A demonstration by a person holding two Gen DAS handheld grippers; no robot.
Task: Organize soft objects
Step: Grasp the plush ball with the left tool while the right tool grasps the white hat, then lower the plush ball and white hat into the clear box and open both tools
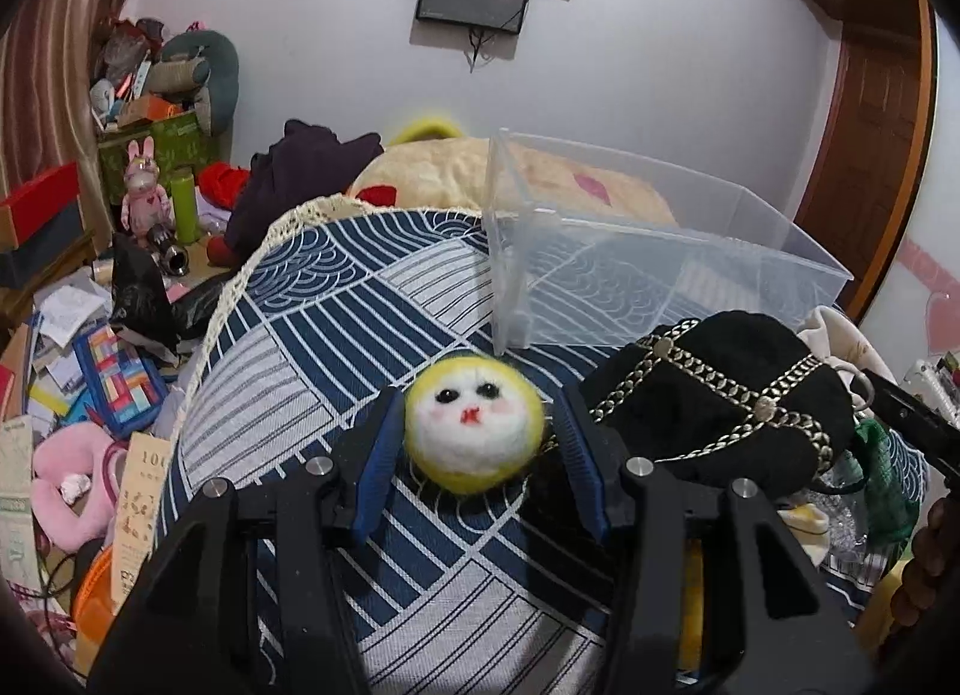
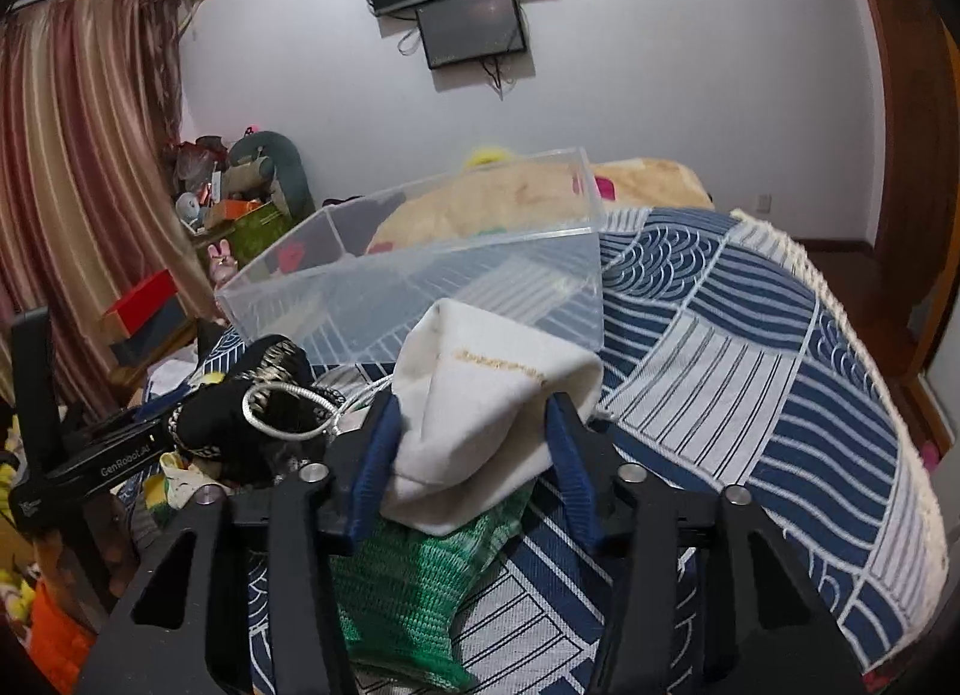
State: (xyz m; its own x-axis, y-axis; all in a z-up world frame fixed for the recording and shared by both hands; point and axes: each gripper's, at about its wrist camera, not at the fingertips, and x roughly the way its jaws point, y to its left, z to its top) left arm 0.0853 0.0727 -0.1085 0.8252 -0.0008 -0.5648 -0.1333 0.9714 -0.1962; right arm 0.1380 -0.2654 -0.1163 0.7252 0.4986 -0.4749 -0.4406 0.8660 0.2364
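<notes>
Between left tongs (image 1: 474, 431) felt ball (image 1: 474, 431), between right tongs (image 2: 474, 431) cream pouch (image 2: 480, 413)

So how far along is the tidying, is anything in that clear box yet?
Nothing looks done: the clear box seems empty, with only the bedspread pattern showing through. In hand: the left tool brackets the yellow felt ball with a face, its fingers not quite touching it; the right tool straddles the white pouch. Left: both of those, the black chain-trimmed bag and the green knit piece.
</notes>
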